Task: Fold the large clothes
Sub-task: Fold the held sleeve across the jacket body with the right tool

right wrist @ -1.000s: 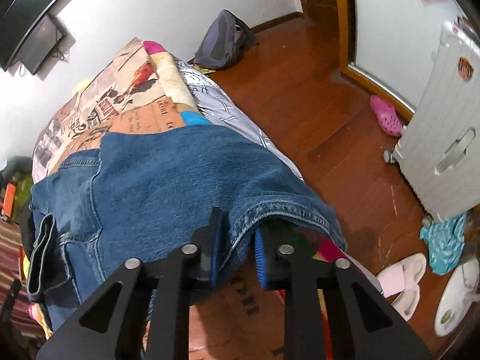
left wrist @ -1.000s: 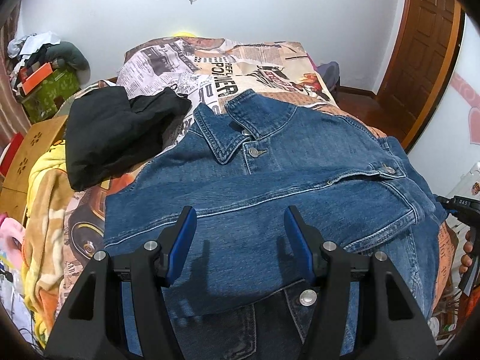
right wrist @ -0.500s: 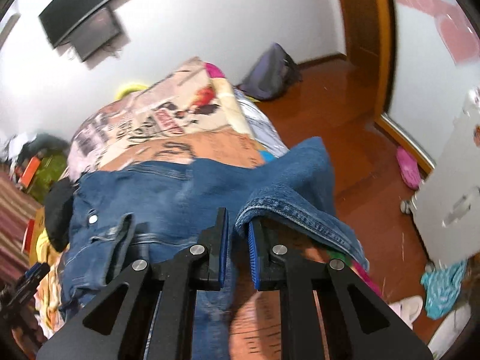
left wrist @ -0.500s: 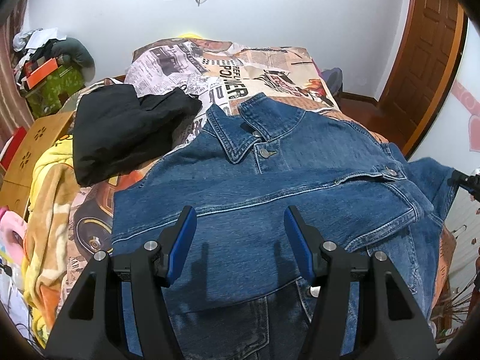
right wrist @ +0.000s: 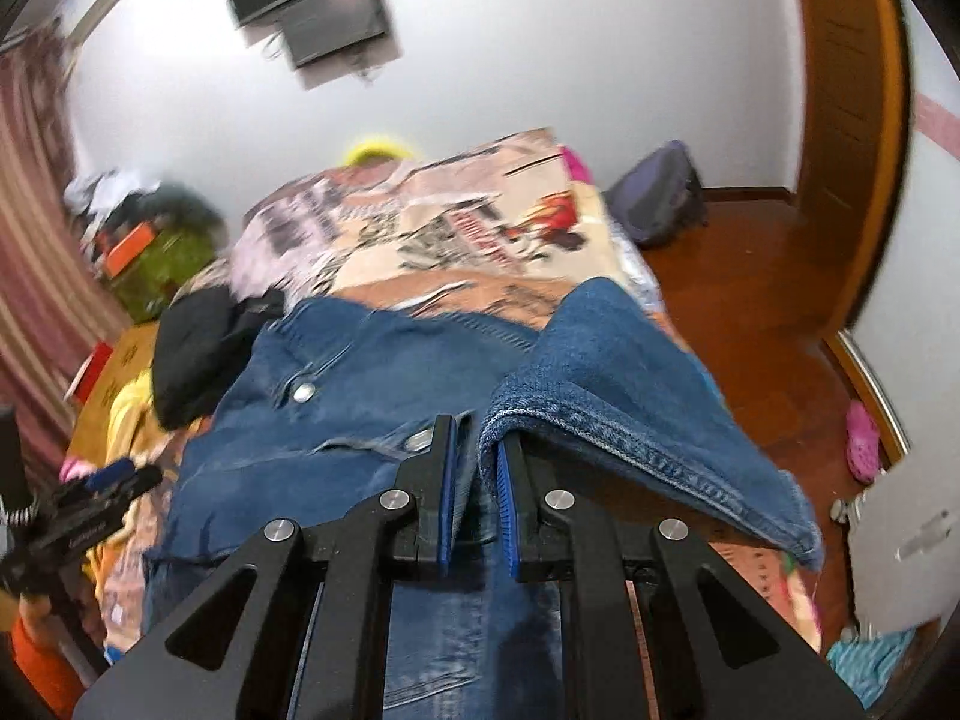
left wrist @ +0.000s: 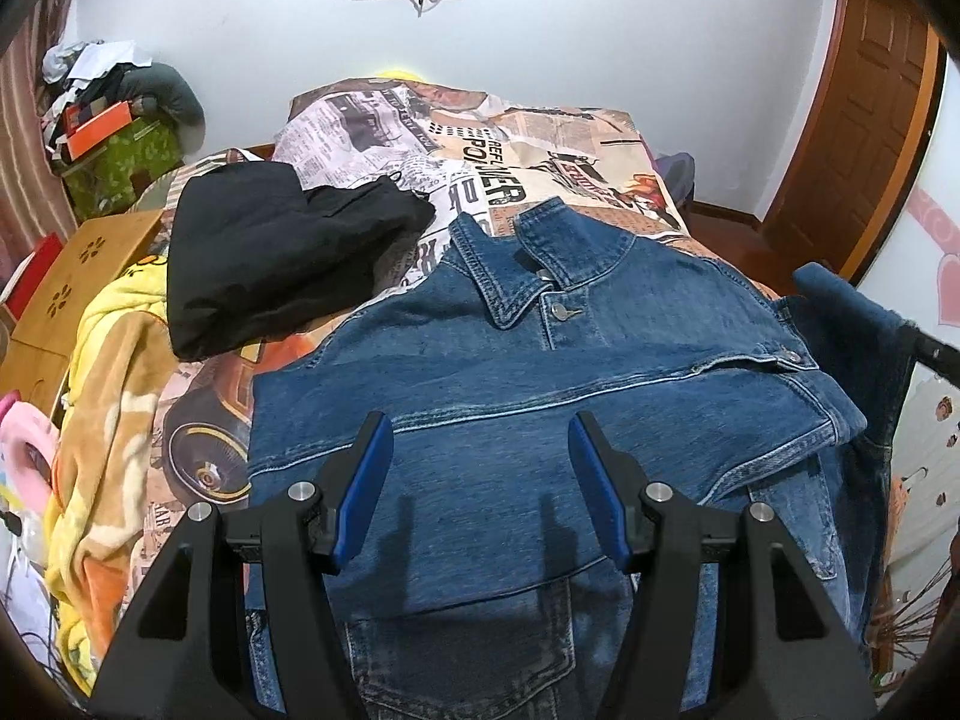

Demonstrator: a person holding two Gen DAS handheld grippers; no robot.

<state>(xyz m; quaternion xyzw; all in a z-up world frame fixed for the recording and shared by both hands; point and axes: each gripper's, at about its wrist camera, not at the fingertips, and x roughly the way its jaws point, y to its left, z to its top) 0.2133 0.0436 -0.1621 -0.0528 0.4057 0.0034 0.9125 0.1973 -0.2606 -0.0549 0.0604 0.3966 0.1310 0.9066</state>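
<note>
A blue denim jacket (left wrist: 540, 384) lies front up on the bed, collar toward the far wall, left sleeve folded across its chest. My left gripper (left wrist: 480, 456) is open and empty, hovering above the jacket's lower chest. My right gripper (right wrist: 480, 456) is shut on the cuff of the jacket's right sleeve (right wrist: 624, 384) and holds it lifted above the jacket's right side. The raised sleeve (left wrist: 852, 324) and part of the right gripper show at the right edge of the left wrist view.
The bed has a newspaper-print cover (left wrist: 480, 138). A black garment (left wrist: 270, 252) lies left of the jacket, a yellow blanket (left wrist: 102, 420) hangs at the bed's left edge. A backpack (right wrist: 660, 198), wooden floor and pink slipper (right wrist: 864, 432) are on the right.
My right gripper has lifted the sleeve cuff from the bed's right edge and swung it up and inward over the jacket. My left gripper has drawn back slightly, staying open.
</note>
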